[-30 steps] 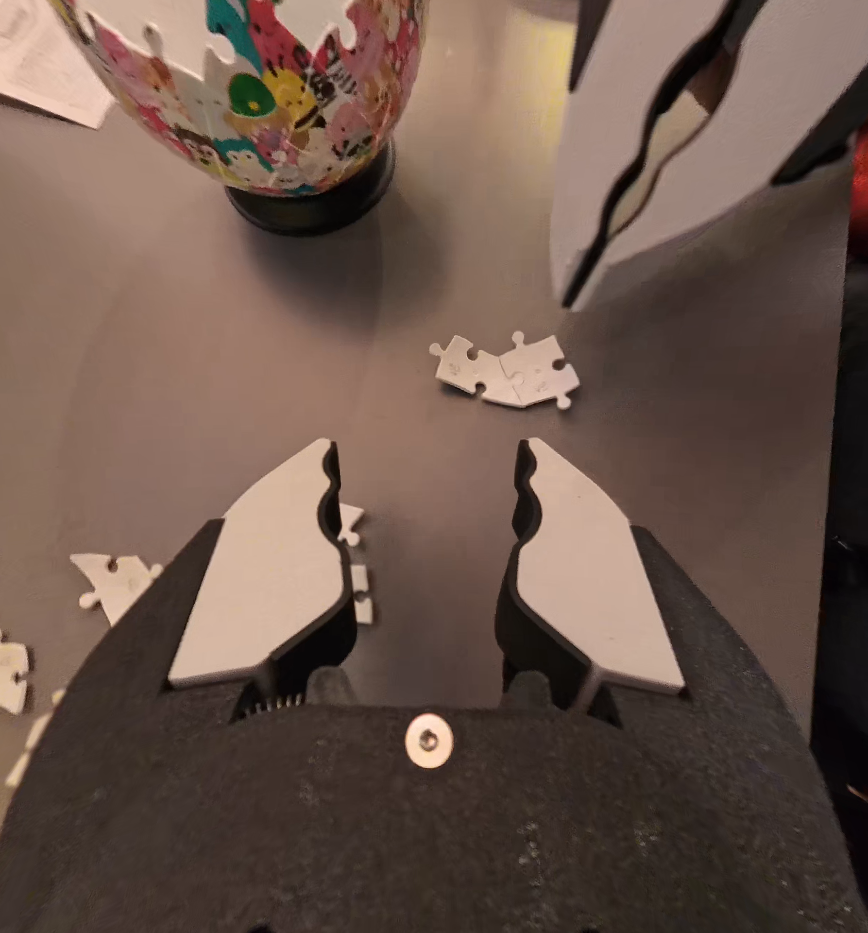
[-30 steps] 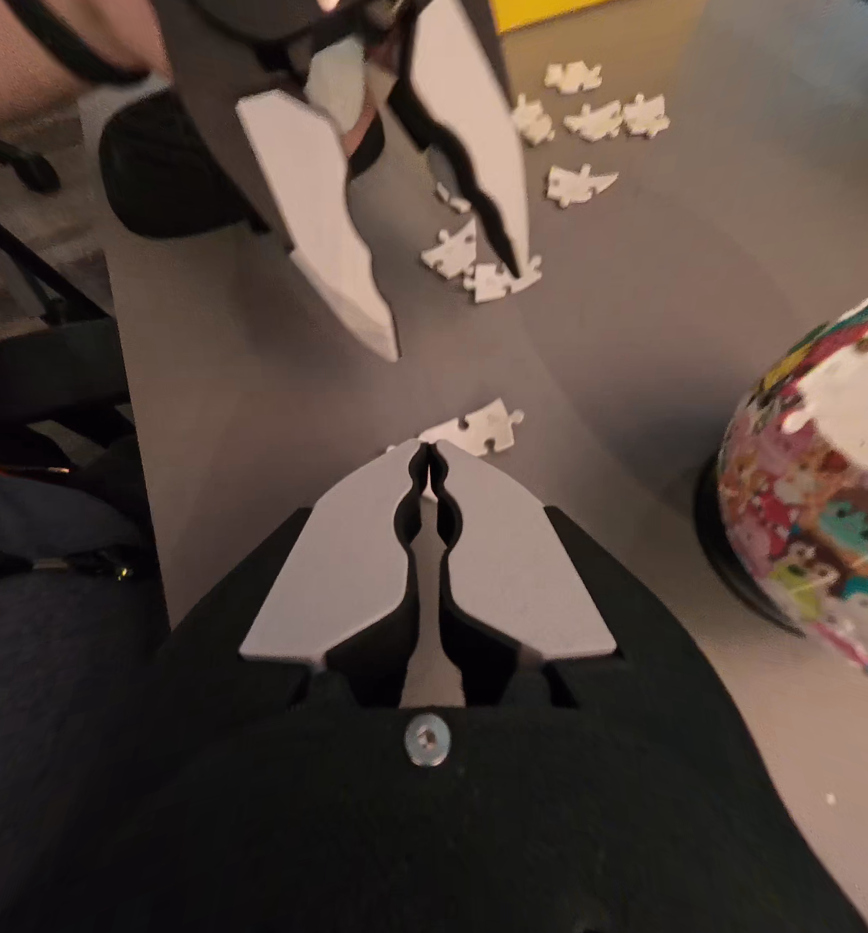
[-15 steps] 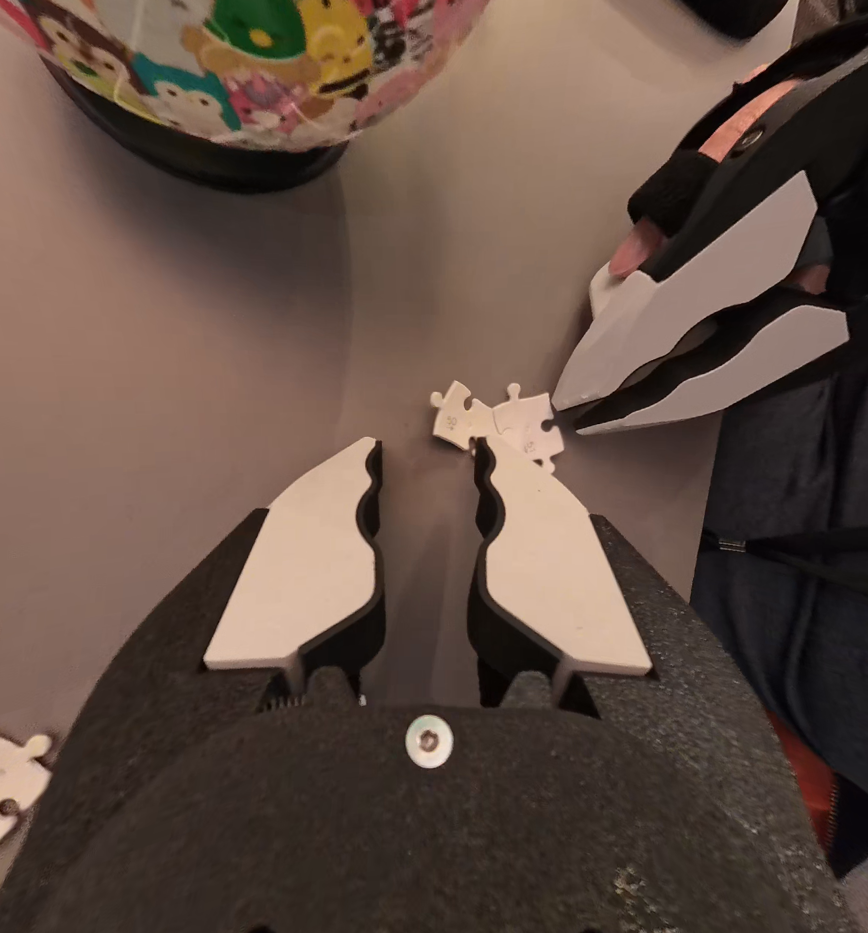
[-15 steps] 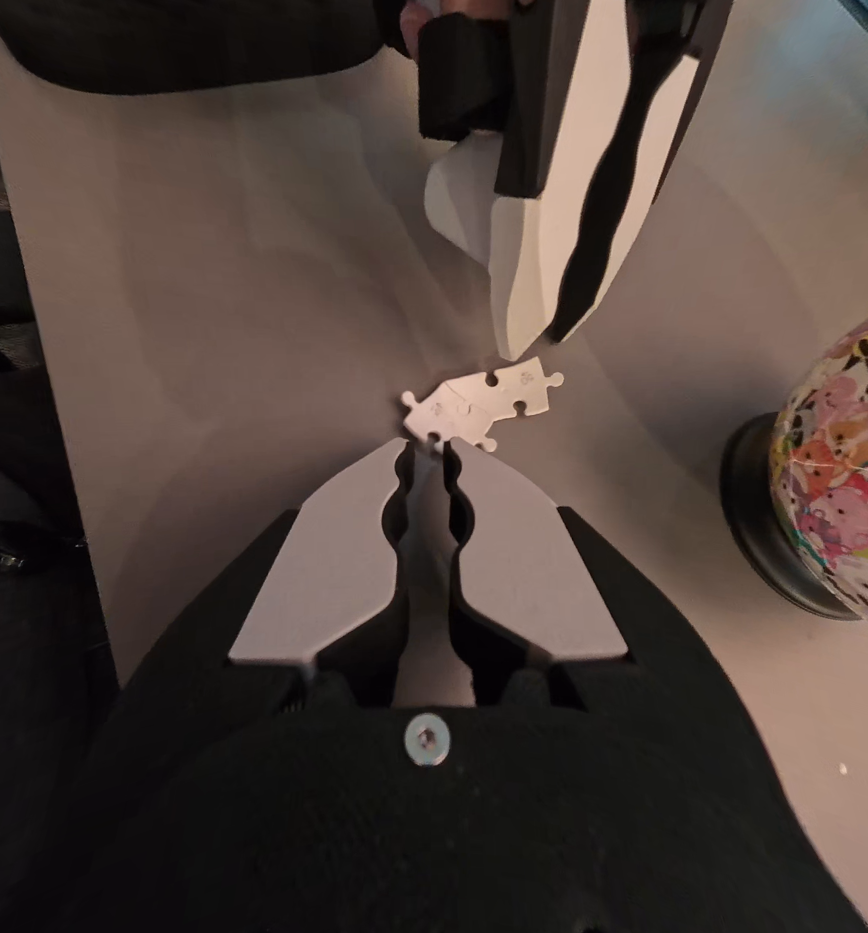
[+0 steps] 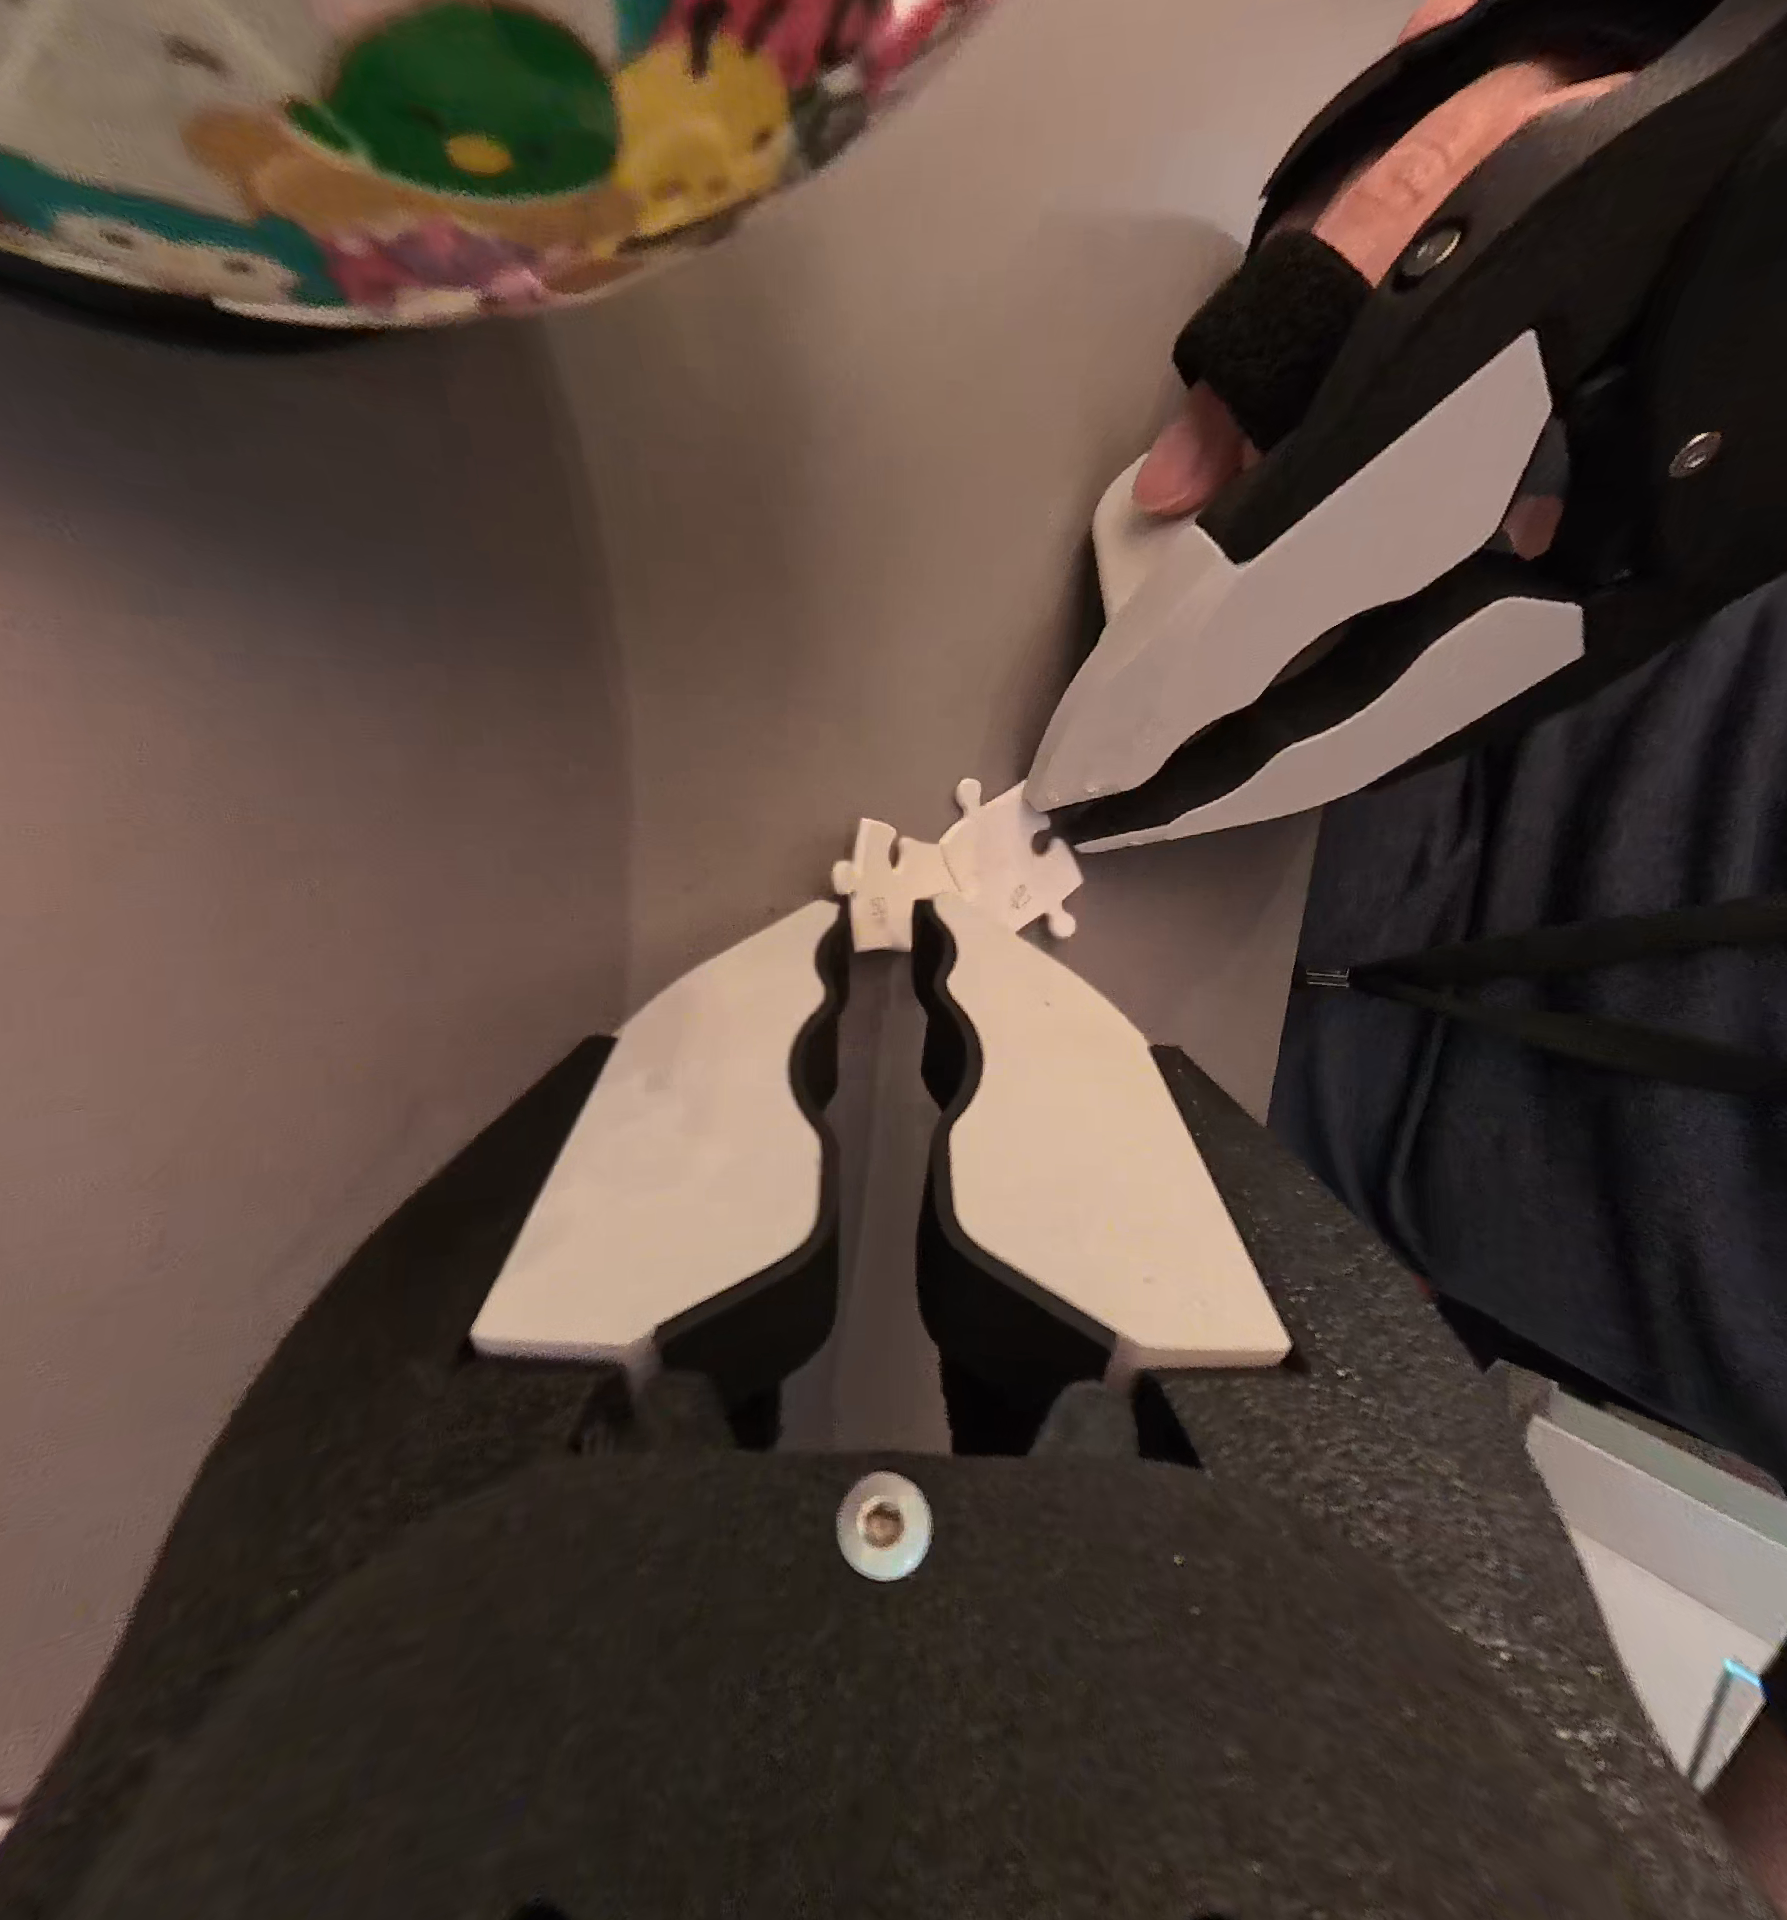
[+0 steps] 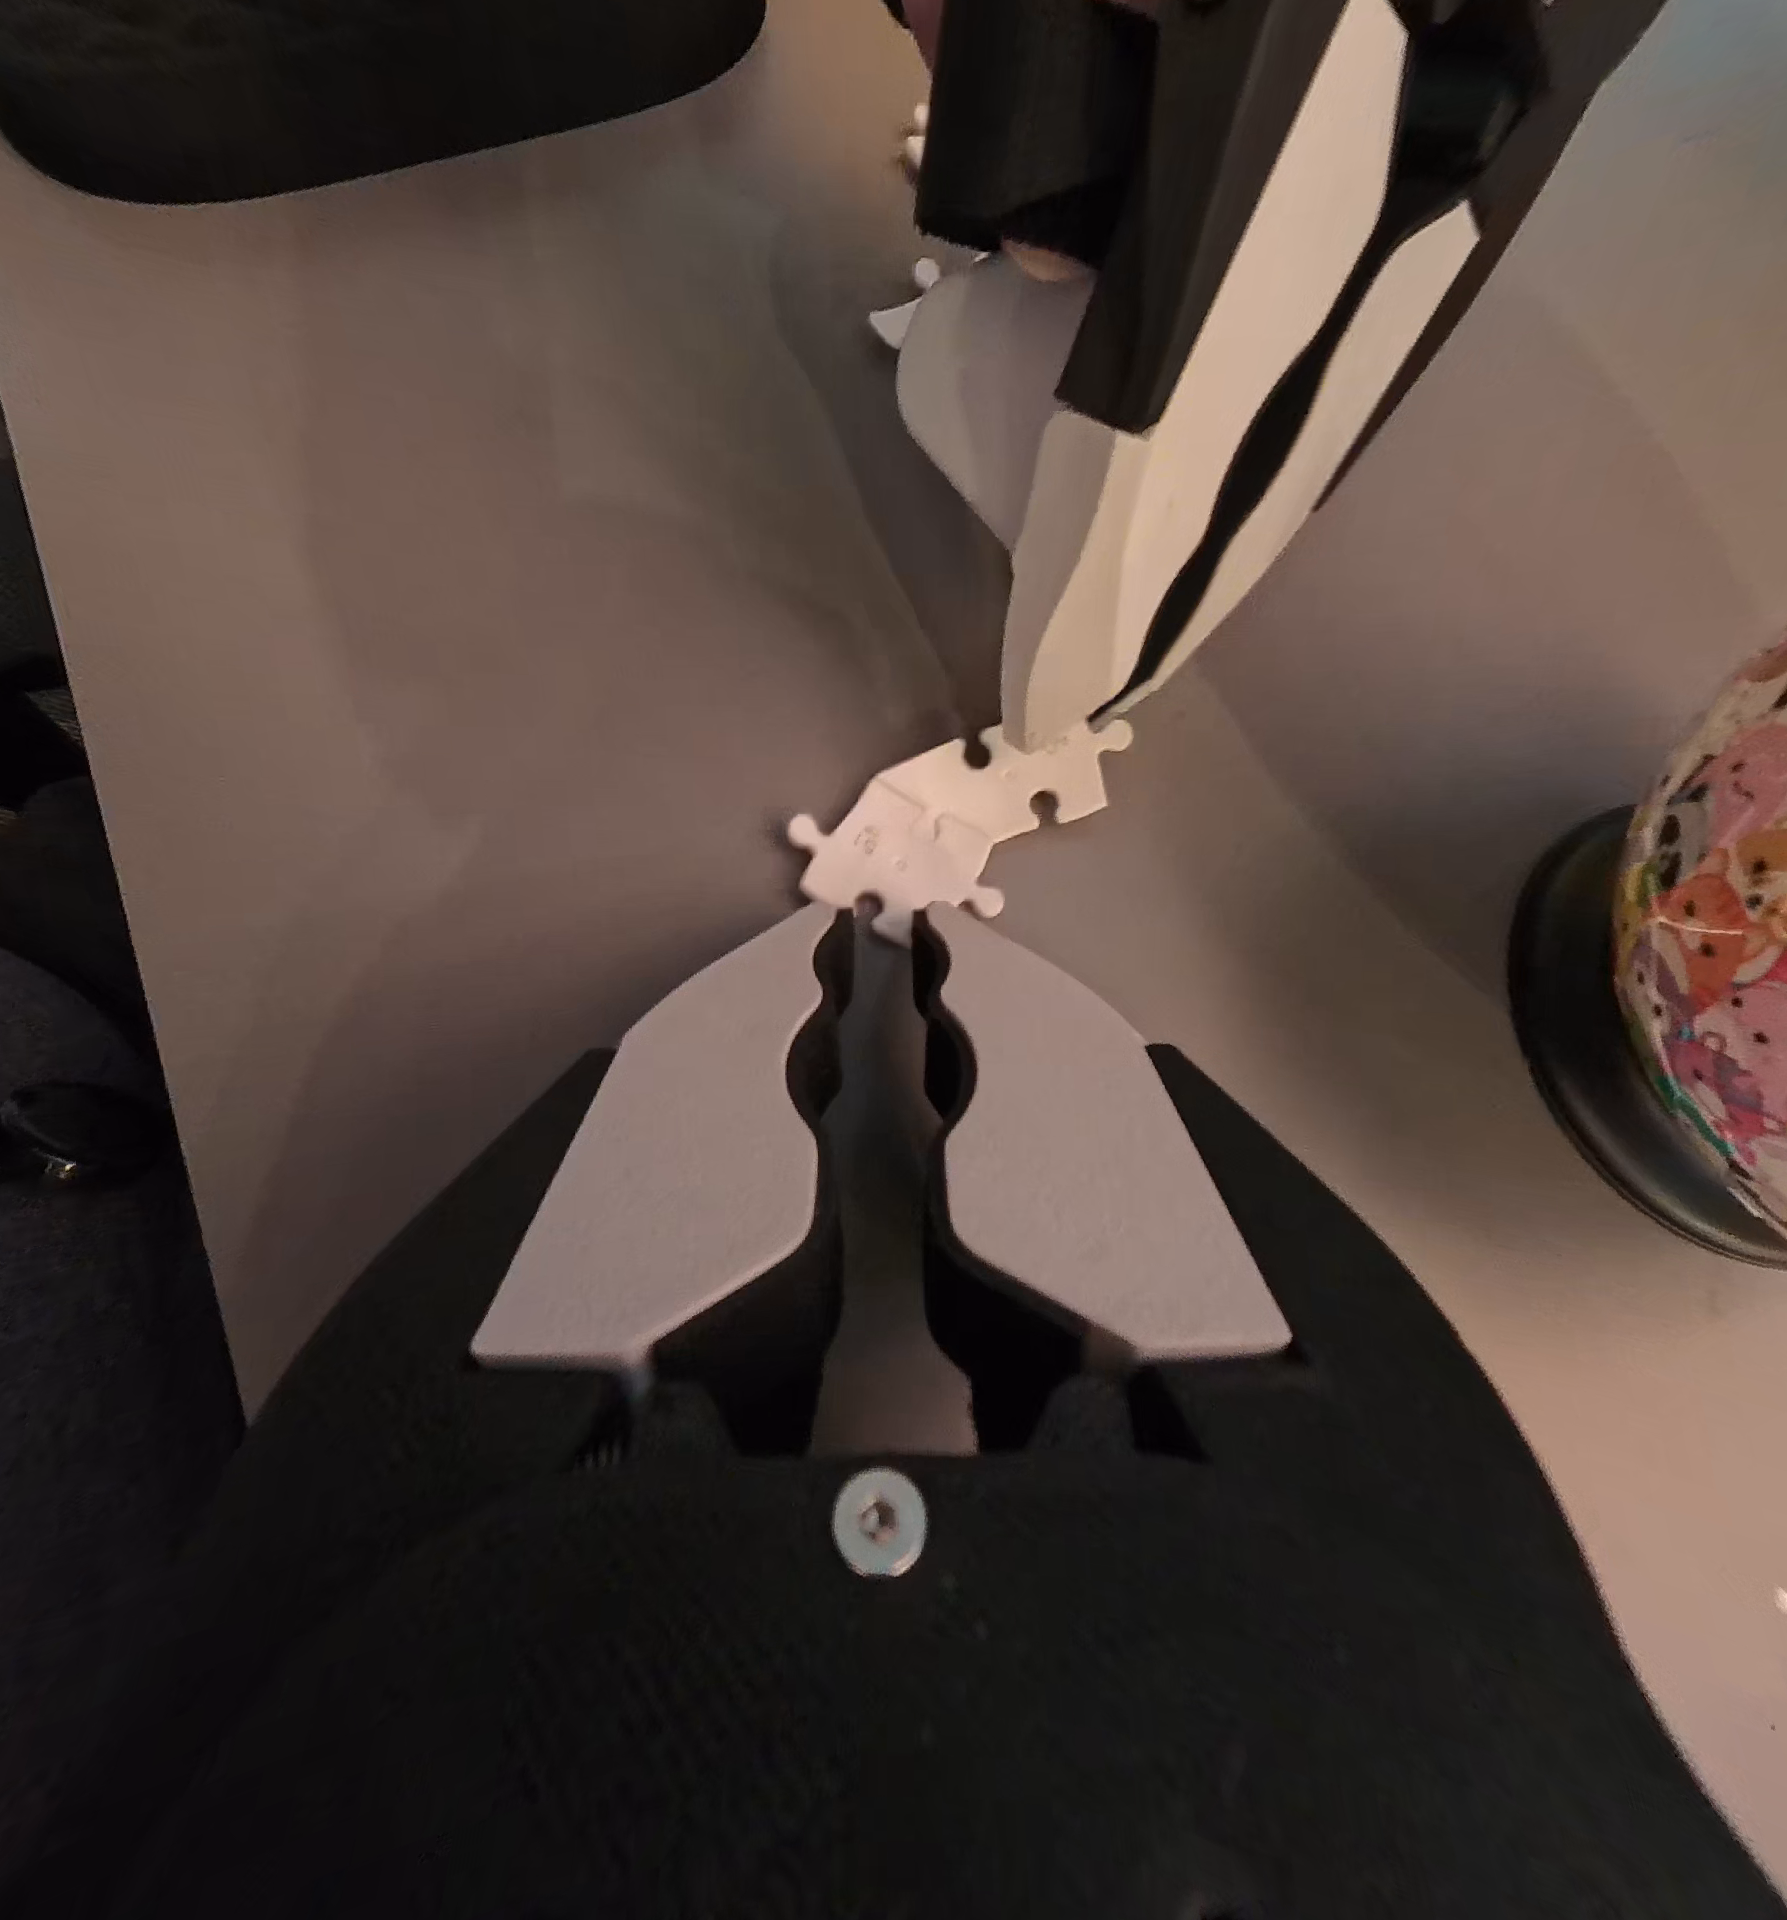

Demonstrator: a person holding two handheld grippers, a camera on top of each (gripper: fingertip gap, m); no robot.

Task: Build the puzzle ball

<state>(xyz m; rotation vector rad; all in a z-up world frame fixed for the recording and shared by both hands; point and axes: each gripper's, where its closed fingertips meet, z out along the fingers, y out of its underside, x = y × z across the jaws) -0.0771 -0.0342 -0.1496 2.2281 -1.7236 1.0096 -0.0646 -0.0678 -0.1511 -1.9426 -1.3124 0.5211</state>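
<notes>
Partly built puzzle ball point(image 5: 401, 156) point(image 6: 1762, 987), bright with cartoon animals, sitting on a black stand point(image 6: 1575, 997) on a grey table point(image 5: 245, 831). Near the ball, not touching it, a joined pair point(image 5: 956, 868) point(image 6: 956, 821) of white pieces, blank side up. Left gripper point(image 5: 884, 925) point(image 6: 1097, 743) pinched onto one end of the pair. Right gripper point(image 5: 1060, 826) point(image 6: 884, 920) pinched onto the opposite end, tips facing the left one's across the seam. Cannot tell whether the pair is lying on the table or raised just off it.

Looks like the step of pressing two loose pieces together, or firming up their joint, before fitting them to the ball. Probably calls next for letting go with one gripper, carrying the pair over to the ball's open edge, and lining up tabs with gaps. Needs a gentle squeeze and no twisting, given how thin and easily sprung apart the joint seems
</notes>
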